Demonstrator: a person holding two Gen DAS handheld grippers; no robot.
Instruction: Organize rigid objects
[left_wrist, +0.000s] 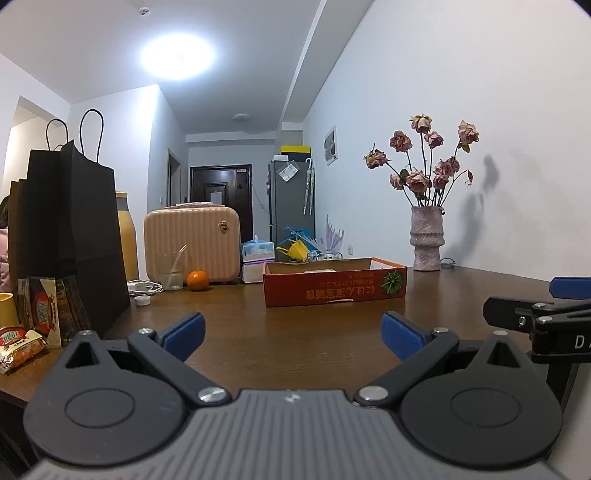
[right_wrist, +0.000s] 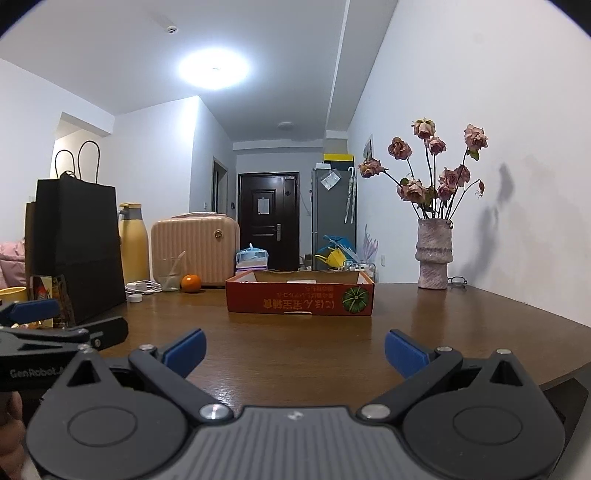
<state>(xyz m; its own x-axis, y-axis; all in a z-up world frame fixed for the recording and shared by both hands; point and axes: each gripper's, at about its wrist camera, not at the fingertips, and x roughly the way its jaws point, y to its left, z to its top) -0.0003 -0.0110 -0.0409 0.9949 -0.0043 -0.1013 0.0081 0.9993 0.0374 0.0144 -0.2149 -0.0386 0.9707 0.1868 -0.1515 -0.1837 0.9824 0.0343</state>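
My left gripper (left_wrist: 293, 334) is open and empty, low over the near part of the brown table (left_wrist: 295, 317). My right gripper (right_wrist: 295, 350) is open and empty too, beside it; it shows at the right edge of the left wrist view (left_wrist: 535, 306). A shallow red cardboard box (left_wrist: 334, 286) stands ahead in the middle of the table, also in the right wrist view (right_wrist: 300, 297); something white lies inside, mostly hidden. An orange (left_wrist: 197, 280) (right_wrist: 191, 283), a glass with a straw (left_wrist: 171, 271), a white cap (left_wrist: 142, 301) and snack packets (left_wrist: 22, 345) lie to the left.
A black paper bag (left_wrist: 70, 236) stands at the left with a yellow flask (right_wrist: 133, 243) and a pink case (left_wrist: 192, 243) behind. A vase of dried roses (left_wrist: 426, 243) stands at the back right by the wall. A yellow cup (left_wrist: 7, 310) is at the far left.
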